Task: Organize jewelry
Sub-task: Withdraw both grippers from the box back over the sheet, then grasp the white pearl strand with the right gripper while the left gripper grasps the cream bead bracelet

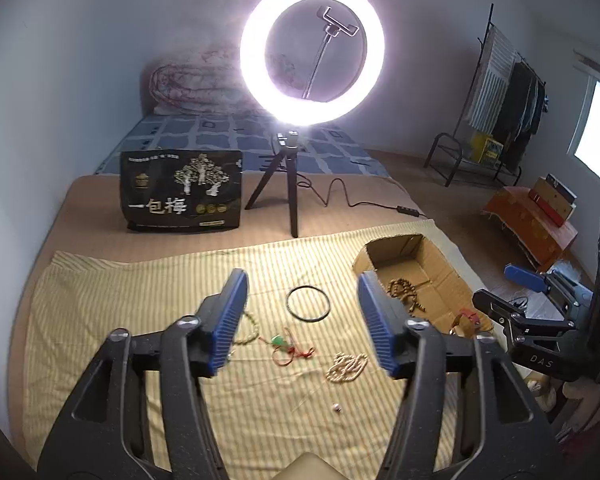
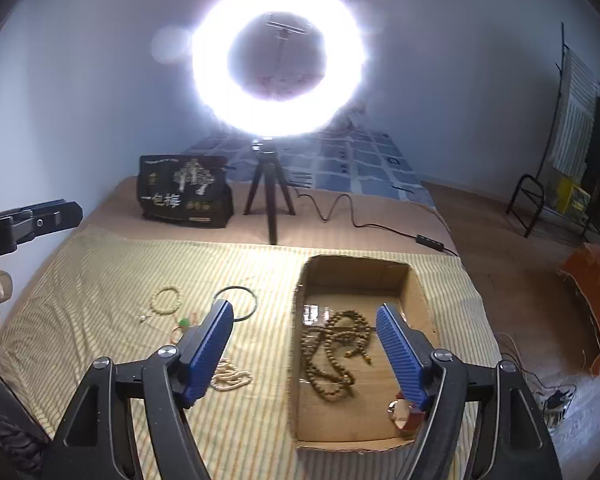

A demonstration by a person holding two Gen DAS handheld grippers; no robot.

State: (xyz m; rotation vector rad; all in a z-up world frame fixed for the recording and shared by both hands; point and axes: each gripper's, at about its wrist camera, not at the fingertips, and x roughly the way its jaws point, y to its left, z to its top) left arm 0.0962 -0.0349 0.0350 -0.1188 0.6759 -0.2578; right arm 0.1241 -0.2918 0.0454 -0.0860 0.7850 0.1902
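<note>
A brown bead necklace (image 2: 334,354) lay inside the cardboard box (image 2: 418,292), a red-strapped watch (image 2: 404,414) at its 5 o'clock. On the striped cloth (image 1: 140,280) at the box's 9 o'clock lay a black ring (image 1: 308,304), a cream bead strand (image 1: 348,366) and a red-corded green pendant (image 1: 280,342). The left hand-held gripper (image 1: 302,320) and right hand-held gripper (image 2: 306,344) hovered, both released and empty.

A lit ring light (image 1: 312,51) on a tripod stood ahead, before pale walls (image 1: 80,40). A clothes rack (image 1: 504,92) and bright window (image 1: 598,128) lay far right.
</note>
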